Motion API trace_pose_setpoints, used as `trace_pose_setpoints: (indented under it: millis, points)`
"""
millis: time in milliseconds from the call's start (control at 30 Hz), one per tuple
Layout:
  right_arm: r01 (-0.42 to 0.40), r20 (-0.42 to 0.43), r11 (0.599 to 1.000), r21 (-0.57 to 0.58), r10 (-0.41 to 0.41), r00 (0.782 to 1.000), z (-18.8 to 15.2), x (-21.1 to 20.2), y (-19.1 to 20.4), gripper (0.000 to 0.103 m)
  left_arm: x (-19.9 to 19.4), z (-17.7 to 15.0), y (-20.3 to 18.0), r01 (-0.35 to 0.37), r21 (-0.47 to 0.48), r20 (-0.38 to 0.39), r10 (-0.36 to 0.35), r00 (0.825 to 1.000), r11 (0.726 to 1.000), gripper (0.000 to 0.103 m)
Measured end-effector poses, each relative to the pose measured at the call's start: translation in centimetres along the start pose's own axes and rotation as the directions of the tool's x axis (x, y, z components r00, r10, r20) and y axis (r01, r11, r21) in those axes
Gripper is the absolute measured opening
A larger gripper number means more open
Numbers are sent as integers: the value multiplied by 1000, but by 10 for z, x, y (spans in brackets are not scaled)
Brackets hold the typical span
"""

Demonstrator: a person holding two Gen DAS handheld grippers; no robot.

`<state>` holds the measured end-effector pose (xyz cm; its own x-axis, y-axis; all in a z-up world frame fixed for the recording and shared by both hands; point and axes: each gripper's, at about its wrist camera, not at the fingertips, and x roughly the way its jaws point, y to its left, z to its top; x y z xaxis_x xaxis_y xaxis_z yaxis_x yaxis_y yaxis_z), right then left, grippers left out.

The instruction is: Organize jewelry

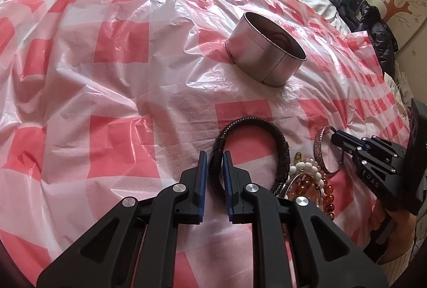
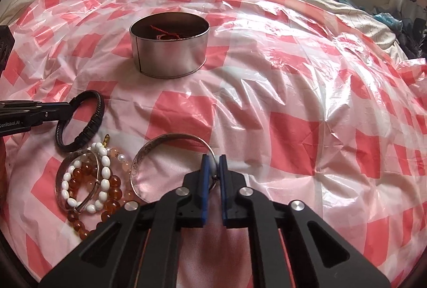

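Left hand-held gripper (image 1: 214, 154), marked "GenRobot.AI", pinching black braided bracelet (image 1: 283, 152) on red-checked plastic sheet (image 1: 120, 47), bead pile (image 2: 90, 181) between, right hand-held gripper (image 2: 214, 158), marked "DAS", clamped on silver bangle (image 2: 170, 139), metal tin (image 2: 169, 49) beyond.

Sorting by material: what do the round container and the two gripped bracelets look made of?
Round container: bare metal, dull shine, side seam. Black bracelet: probably braided leather or cord, matte, ribbed. Bangle: thin metal, tarnished silvery, patterned face.
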<state>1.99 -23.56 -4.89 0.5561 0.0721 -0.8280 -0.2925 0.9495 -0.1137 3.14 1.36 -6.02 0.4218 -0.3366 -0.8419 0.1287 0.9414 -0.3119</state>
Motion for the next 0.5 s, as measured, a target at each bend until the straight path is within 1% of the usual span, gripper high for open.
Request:
trace_pose_setpoints:
  millis: [67,200,267,367,500]
  points:
    - [0,33,1000,1,0,999,1,-7,0,6,1,0,-2,-19,13,8,18,1000,1000,12]
    - [11,94,1000,-1,-11,995,5,-19,0,6,3,0,-5,-34,31,18,33,999,999,12]
    - [25,139,1000,-10,-23,990,8,-28,1,7,2,-1,-11,-43,63,31,41,999,997,9]
    - [32,188,999,-4,-31,982,10,-37,0,7,-4,-1,-19,-35,94,48,31,998,995,8]
    - [18,252,1000,17,-22,968,14,-50,-4,7,-20,3,-16,23,59,90,-28,996,998,8]
